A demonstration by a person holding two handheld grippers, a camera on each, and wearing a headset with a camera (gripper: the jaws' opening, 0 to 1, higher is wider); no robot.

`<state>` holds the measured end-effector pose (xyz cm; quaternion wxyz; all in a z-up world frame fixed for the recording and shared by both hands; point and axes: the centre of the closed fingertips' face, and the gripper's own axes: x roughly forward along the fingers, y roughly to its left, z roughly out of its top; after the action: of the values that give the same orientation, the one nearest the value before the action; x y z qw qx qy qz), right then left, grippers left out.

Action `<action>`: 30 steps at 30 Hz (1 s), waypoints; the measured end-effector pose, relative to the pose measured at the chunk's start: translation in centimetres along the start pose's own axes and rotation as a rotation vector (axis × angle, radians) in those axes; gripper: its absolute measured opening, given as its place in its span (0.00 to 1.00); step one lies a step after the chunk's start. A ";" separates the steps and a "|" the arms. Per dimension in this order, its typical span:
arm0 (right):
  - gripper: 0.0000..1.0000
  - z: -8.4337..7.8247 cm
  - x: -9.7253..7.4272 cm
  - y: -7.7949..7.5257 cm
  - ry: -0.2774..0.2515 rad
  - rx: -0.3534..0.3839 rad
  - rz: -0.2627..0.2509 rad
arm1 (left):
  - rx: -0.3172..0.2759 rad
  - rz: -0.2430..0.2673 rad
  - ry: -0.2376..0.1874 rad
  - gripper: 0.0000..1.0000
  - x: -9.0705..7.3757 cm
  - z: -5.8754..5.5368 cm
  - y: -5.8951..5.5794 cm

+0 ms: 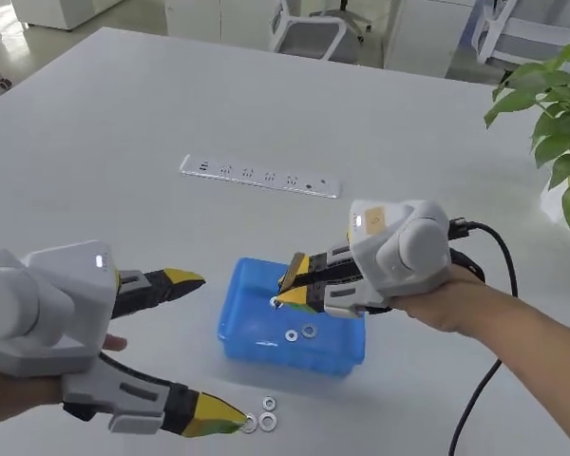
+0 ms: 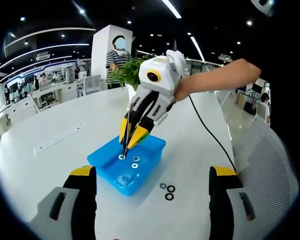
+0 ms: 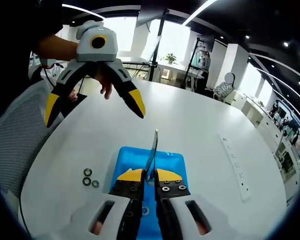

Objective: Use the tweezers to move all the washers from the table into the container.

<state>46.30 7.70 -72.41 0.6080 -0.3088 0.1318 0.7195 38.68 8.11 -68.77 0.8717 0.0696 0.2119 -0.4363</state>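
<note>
Partly done: three washers (image 1: 292, 334) lie in the blue container (image 1: 252, 285), one at the tip of the tweezers (image 3: 152, 150), and three loose washers (image 1: 269, 405) wait on the tabletop (image 1: 361, 142) just beside its near wall, toward the front edge; right claw (image 1: 290, 280) clamps the tweezers, left claw (image 3: 95, 117) open, empty.

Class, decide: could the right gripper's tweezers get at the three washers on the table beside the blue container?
Probably yes: the washers lie on open table just outside the container, near the tweezers in the right gripper. The open left gripper close beside them may crowd the approach.
</note>
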 end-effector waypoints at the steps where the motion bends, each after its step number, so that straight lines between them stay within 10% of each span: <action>1: 0.07 -0.1 0.2 0.0 0.003 -0.001 0.002 | 0.001 0.000 -0.002 0.99 0.1 0.1 0.1; 17: 0.08 -2.1 2.1 0.9 0.056 0.001 0.059 | 0.002 -0.010 -0.008 0.96 0.8 0.6 1.6; 30: 0.08 -2.7 2.5 1.5 0.081 -0.011 0.093 | 0.012 -0.003 0.006 0.71 2.0 1.1 2.7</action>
<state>45.42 7.81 -76.32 0.5664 -0.3345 0.1667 0.7345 42.23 7.97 -68.85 0.8700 0.0759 0.2119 -0.4387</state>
